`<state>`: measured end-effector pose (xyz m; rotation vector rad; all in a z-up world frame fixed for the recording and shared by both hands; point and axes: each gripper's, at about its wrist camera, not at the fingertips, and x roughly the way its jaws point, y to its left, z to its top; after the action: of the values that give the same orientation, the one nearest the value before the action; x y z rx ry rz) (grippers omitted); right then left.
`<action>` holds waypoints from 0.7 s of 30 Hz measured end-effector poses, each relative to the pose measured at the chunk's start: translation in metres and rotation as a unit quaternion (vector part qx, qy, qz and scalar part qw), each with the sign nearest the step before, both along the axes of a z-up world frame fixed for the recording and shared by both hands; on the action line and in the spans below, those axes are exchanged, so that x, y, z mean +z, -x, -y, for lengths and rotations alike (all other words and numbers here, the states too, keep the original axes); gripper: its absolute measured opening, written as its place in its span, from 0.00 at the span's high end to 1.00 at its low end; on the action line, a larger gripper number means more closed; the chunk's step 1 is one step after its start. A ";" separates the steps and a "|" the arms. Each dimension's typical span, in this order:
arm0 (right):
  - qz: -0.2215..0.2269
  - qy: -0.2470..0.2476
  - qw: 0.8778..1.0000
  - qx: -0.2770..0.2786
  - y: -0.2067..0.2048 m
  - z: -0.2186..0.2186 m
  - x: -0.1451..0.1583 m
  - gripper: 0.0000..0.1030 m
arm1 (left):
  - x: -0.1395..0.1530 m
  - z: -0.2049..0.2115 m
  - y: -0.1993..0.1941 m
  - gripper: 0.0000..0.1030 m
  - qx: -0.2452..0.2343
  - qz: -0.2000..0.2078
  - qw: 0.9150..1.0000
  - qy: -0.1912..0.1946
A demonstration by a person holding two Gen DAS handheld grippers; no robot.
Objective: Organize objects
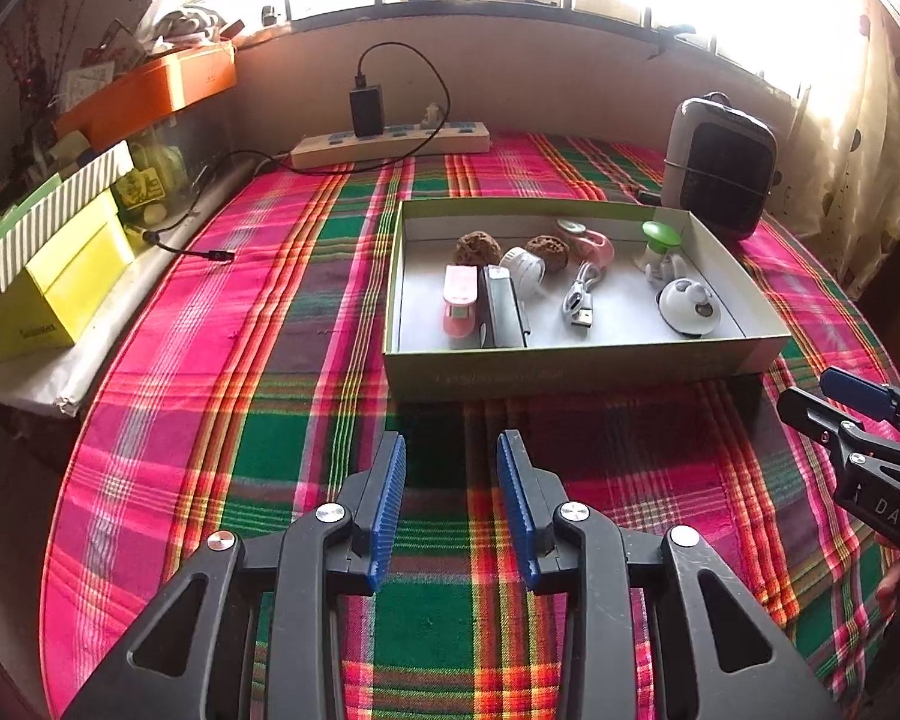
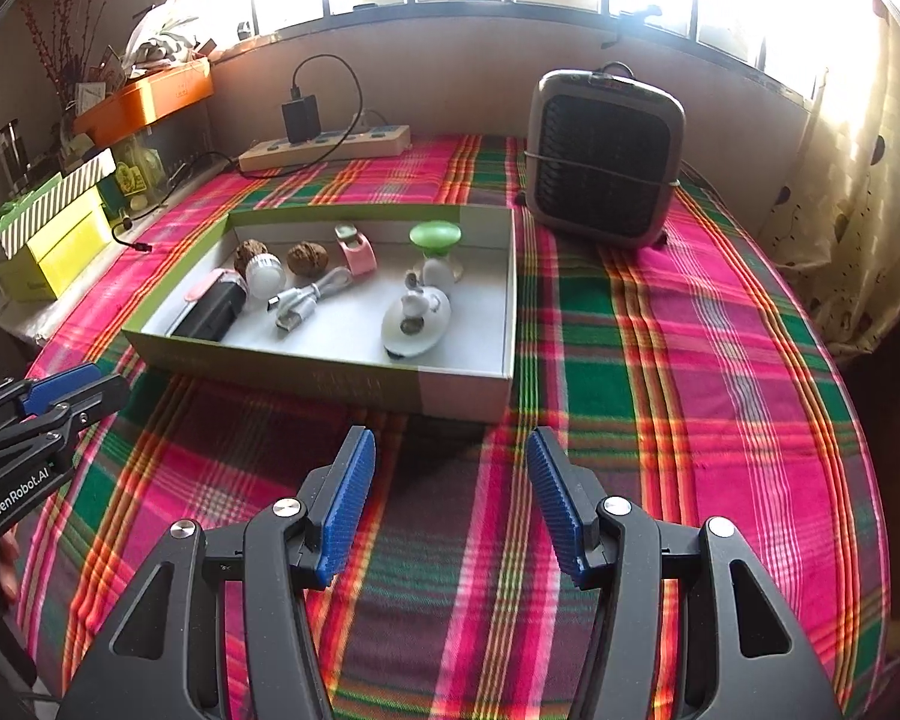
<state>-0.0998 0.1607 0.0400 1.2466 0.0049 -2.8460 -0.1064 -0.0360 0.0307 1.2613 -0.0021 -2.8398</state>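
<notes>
**Grippers wait before filled box**

The left gripper (image 1: 450,450) and right gripper (image 2: 450,450) hover with jaws wide and empty above the plaid-covered counter (image 2: 660,360). Just beyond sits the shallow box (image 2: 330,384), holding walnuts (image 2: 307,258), a cable (image 2: 306,303) and small gadgets.

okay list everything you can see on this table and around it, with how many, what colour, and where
box: 1, green and white, centre of the plaid cloth
walnuts: 2, brown, back of the box
USB cable: 1, white, middle of the box
pink clip: 1, back of the box
green-topped bottle: 1, right side of the box
heater: 1, grey and black, behind the box to the right
power strip: 1, cream, by the wall
yellow box: 1, left ledge
left gripper: open
right gripper: open
</notes>
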 end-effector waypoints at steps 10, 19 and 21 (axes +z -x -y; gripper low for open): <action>0.021 0.003 1.000 -0.017 -0.019 -0.011 -0.015 0.48 | -0.019 0.006 -0.017 0.71 0.010 0.023 1.000 -0.004; 0.040 -0.001 0.999 -0.033 -0.032 -0.015 -0.026 0.48 | -0.026 0.006 -0.023 0.71 0.018 0.025 1.000 0.000; 0.040 -0.004 0.999 -0.035 -0.035 -0.015 -0.026 0.48 | -0.025 0.006 -0.024 0.70 0.022 0.023 0.999 0.000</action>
<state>-0.0646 0.1759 0.0138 1.3879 -0.0317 -2.8547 -0.0822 -0.0425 0.0053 1.3106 0.0254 -2.7735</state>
